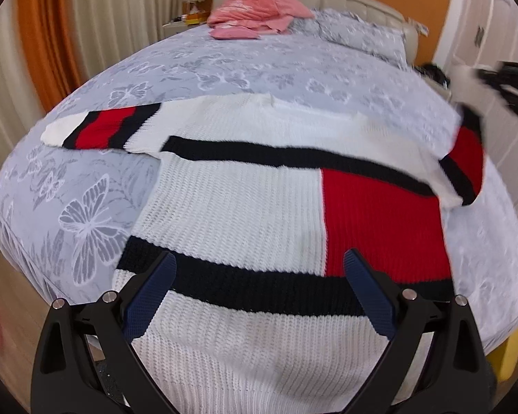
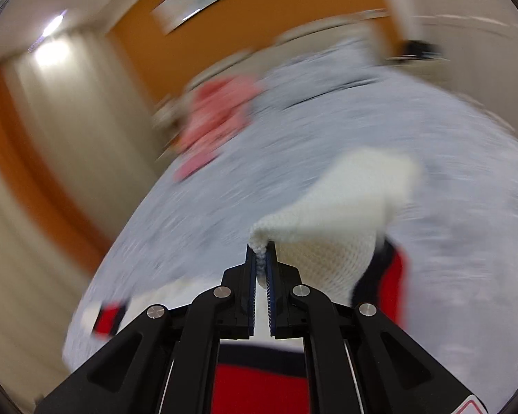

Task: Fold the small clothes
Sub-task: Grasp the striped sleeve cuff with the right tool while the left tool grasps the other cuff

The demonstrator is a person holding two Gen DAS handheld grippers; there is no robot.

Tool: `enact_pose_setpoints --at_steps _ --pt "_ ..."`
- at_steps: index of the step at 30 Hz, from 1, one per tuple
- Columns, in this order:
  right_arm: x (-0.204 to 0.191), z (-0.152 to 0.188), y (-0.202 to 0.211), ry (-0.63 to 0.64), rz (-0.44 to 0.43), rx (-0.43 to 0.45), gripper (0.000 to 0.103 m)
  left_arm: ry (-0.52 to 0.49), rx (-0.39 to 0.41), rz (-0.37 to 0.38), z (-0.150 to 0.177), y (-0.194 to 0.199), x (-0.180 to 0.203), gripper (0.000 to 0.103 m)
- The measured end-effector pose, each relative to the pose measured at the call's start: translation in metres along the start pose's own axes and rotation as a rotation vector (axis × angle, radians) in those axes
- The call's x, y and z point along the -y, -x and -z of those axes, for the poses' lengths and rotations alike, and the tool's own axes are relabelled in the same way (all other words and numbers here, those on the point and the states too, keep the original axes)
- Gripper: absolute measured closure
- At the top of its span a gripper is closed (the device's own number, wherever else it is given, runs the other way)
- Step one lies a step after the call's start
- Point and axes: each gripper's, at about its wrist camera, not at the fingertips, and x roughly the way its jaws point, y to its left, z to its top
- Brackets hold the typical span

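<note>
A white knit sweater [image 1: 245,200] with black stripes and red blocks lies flat on the bed, its left sleeve [image 1: 100,131] spread out to the left. My left gripper [image 1: 259,269] is open and empty, hovering over the sweater's lower body. My right gripper [image 2: 261,252] is shut on the white cuff of the right sleeve [image 2: 331,214] and holds it lifted above the bed. In the left wrist view that sleeve [image 1: 466,158] rises at the right edge toward the blurred right gripper [image 1: 507,82].
The bed [image 1: 259,65] has a grey butterfly-print cover. Pink clothes [image 1: 255,10] lie near the headboard, with pillows [image 1: 355,31] beside them. Curtains [image 1: 96,24] hang at the left. A nightstand [image 1: 186,20] stands by the headboard. White cabinets [image 1: 483,34] are at the right.
</note>
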Motion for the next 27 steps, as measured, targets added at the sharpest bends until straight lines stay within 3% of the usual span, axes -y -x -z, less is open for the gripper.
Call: enact_pose_setpoints --at_steps 5,8,10,11,12,14,16,18,20,21,22,23,25,27 --pt "-0.113 0.082 -0.14 0.144 -0.084 -0.28 0.093 0.085 0.024 0.031 -0.015 0.006 -0.035 0.008" --pt "-0.146 0.129 -0.188 0.266 0.041 -0.382 0.092 0.114 0.038 0.056 -0.028 0.005 -0.053 0.006" --pt "-0.141 0.14 -0.172 0.238 0.059 -0.361 0.087 0.116 0.047 0.078 -0.039 0.002 -0.061 0.005" --pt "-0.134 0.138 -0.159 0.198 0.039 -0.34 0.073 0.123 0.051 0.099 -0.044 -0.003 -0.065 0.005" --pt "-0.122 0.137 -0.138 0.154 0.033 -0.296 0.052 0.139 0.046 0.126 -0.051 -0.013 -0.068 0.005" --pt "-0.094 0.143 -0.093 0.111 0.118 -0.195 0.039 0.172 0.011 0.163 -0.064 -0.037 -0.069 0.005" --pt "-0.062 0.147 -0.062 0.096 0.228 -0.155 0.038 0.204 -0.039 0.188 -0.08 -0.071 -0.064 0.005" --pt "-0.019 0.152 -0.039 0.049 0.334 -0.175 0.037 0.262 -0.091 0.217 -0.096 -0.114 -0.055 0.005" --pt "0.012 0.155 -0.032 0.004 0.382 -0.201 0.037 0.315 -0.115 0.243 -0.103 -0.145 -0.048 0.009" --pt "0.026 0.157 -0.031 -0.017 0.404 -0.217 0.037 0.343 -0.133 0.25 -0.106 -0.163 -0.042 0.018" --pt "0.042 0.161 -0.029 -0.038 0.428 -0.233 0.037 0.355 -0.151 0.259 -0.107 -0.173 -0.04 0.04" --pt "0.05 0.164 -0.031 -0.046 0.437 -0.238 0.037 0.367 -0.177 0.292 -0.108 -0.185 -0.035 0.053" --pt "0.063 0.165 -0.038 -0.076 0.443 -0.239 0.037 0.375 -0.209 0.321 -0.113 -0.197 -0.028 0.102" --pt "0.075 0.162 -0.041 -0.104 0.432 -0.234 0.037 0.348 -0.155 0.309 -0.128 -0.192 -0.025 0.103"
